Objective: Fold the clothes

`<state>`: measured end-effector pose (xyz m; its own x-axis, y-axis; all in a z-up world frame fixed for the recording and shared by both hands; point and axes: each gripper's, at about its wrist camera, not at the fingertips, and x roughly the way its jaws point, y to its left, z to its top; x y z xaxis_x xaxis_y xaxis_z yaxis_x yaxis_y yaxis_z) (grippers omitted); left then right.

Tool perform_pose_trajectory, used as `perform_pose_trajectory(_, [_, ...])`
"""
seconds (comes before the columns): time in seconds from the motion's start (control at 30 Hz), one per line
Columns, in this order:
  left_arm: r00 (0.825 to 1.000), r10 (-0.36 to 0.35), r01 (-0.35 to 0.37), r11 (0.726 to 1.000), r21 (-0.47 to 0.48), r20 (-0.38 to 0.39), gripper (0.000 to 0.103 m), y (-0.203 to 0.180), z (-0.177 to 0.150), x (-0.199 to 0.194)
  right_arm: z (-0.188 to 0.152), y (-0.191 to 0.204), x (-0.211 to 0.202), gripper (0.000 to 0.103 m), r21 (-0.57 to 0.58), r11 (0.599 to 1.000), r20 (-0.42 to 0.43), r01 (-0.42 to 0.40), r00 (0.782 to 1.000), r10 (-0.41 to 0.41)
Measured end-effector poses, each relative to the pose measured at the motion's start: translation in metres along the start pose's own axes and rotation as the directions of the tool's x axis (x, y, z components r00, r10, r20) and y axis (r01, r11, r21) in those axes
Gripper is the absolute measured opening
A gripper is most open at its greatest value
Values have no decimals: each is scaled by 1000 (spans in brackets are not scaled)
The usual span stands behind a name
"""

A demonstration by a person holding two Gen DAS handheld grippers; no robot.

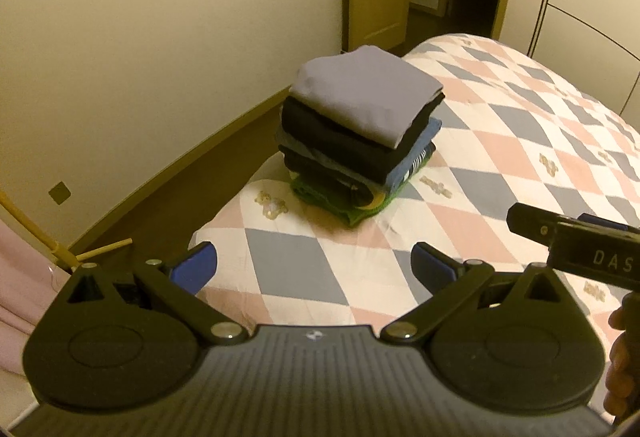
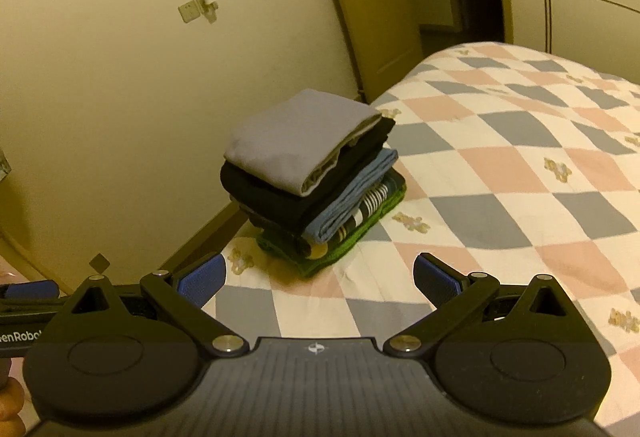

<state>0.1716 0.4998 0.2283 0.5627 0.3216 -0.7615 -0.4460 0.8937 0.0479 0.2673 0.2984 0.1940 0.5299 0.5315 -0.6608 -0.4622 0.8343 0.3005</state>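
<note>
Jaws of the left gripper (image 1: 314, 271) and right gripper (image 2: 320, 279) stand released, holding nothing, above the bed (image 2: 520, 173). The stack (image 1: 360, 133) of folded clothes sits near the bed's corner, ahead of both. Folding appears complete; any next move calls for finding another garment, none visible.

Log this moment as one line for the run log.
left tongs open, empty | right tongs open, empty | folded stack on bed, gray on top

stack (image 2: 316, 177): grey top, black, blue, possibly striped, green base | quilt (image 2: 520, 177): pink-blue-white diamonds
</note>
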Motion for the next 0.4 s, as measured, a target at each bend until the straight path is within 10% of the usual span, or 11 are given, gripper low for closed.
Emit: perform_pose_trajectory(0.4, [999, -35, 35, 999, 32, -2, 102, 2, -10, -2, -23, 9, -19, 103, 24, 999, 9, 40, 999, -40])
